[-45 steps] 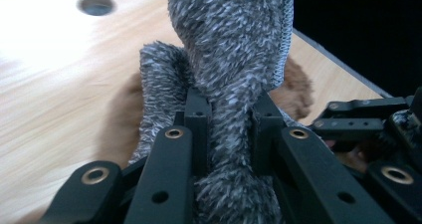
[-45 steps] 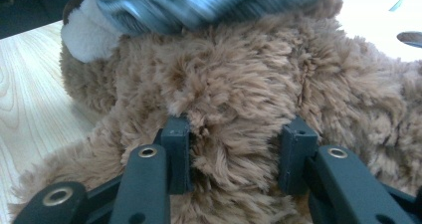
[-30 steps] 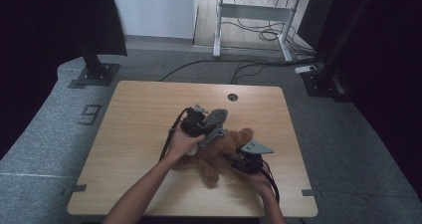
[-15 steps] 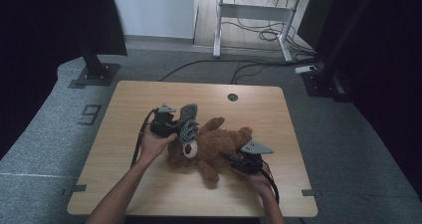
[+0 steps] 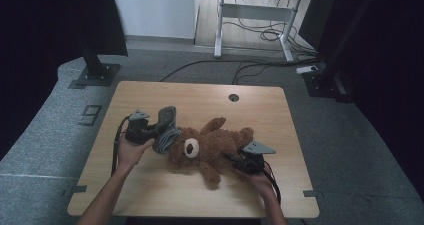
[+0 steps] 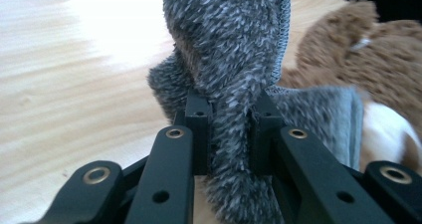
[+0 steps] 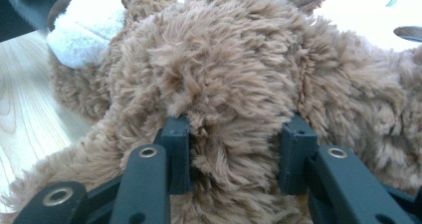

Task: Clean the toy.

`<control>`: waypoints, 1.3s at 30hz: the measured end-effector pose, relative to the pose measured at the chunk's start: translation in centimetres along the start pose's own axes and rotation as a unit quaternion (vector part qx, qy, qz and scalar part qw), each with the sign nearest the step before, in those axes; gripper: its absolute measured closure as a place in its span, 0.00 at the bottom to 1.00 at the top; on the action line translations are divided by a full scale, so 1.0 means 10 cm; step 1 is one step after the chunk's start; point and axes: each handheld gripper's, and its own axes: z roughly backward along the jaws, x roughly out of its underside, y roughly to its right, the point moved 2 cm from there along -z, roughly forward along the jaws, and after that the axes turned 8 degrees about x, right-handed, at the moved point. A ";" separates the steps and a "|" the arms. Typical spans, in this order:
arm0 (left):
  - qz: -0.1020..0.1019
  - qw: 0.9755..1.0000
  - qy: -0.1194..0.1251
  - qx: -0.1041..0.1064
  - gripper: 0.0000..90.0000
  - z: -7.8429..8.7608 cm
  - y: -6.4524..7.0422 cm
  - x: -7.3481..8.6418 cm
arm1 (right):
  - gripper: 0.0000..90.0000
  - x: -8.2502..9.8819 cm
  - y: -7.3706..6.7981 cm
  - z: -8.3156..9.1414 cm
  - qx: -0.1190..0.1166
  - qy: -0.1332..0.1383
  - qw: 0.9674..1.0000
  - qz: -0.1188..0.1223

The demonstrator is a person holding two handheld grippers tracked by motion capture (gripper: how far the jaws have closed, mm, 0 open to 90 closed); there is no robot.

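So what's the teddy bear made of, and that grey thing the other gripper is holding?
The teddy bear looks like soft plush: shaggy brown fur that bulges where the right gripper squeezes it, with a white fuzzy snout. The grey cloth, pinched in the left gripper, seems to be fleecy knit fabric: short speckled fuzz and a stitched edge. Probably a small garment, though that's unclear.

Brown teddy bear (image 5: 212, 144) lay on wooden table (image 5: 200, 97). Left tool (image 5: 150, 132) gripped grey fuzzy cloth (image 5: 166, 130) touching bear's head. Right tool (image 5: 235, 158) clamped bear's lower body. Cables (image 5: 260, 35) lay on floor beyond table.
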 end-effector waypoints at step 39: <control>-0.036 0.999 0.023 0.033 0.84 -0.16 0.43 -0.24 | 0.64 0.01 0.03 -0.01 -0.003 0.003 1.000 -0.005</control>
